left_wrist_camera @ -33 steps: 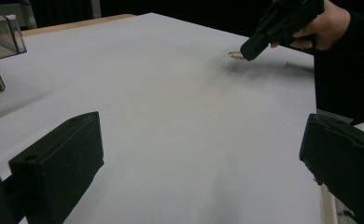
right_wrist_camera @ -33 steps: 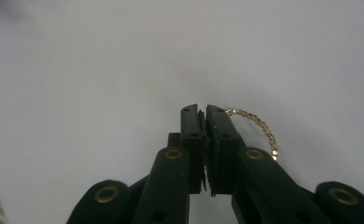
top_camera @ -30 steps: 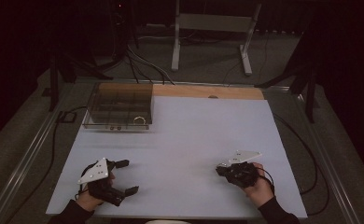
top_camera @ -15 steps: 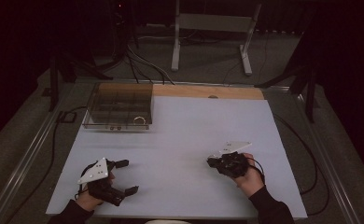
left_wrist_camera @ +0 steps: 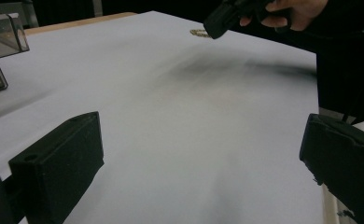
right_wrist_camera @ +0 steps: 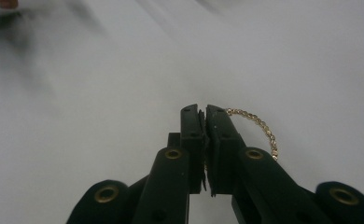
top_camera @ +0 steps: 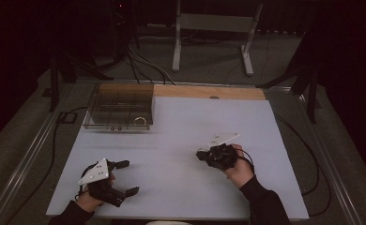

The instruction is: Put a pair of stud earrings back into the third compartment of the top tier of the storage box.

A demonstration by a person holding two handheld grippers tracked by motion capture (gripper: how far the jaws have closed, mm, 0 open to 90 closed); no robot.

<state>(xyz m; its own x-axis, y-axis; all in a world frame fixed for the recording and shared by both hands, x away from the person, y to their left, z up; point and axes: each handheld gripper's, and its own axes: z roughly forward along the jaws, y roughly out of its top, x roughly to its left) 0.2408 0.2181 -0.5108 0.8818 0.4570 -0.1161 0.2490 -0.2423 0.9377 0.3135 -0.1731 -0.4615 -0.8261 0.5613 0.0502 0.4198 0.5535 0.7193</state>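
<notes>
Gold chain (right_wrist_camera: pixel 259 128), partly hidden between jaws

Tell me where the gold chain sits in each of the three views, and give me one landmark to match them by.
High view: gold chain right of centre, at the tip of the right gripper.
Left gripper view: top centre, hanging from that gripper's black tip above the white table.
Right gripper view: centre right, curving out from between the shut jaws.
Shared landmark: the right gripper itself.
</notes>
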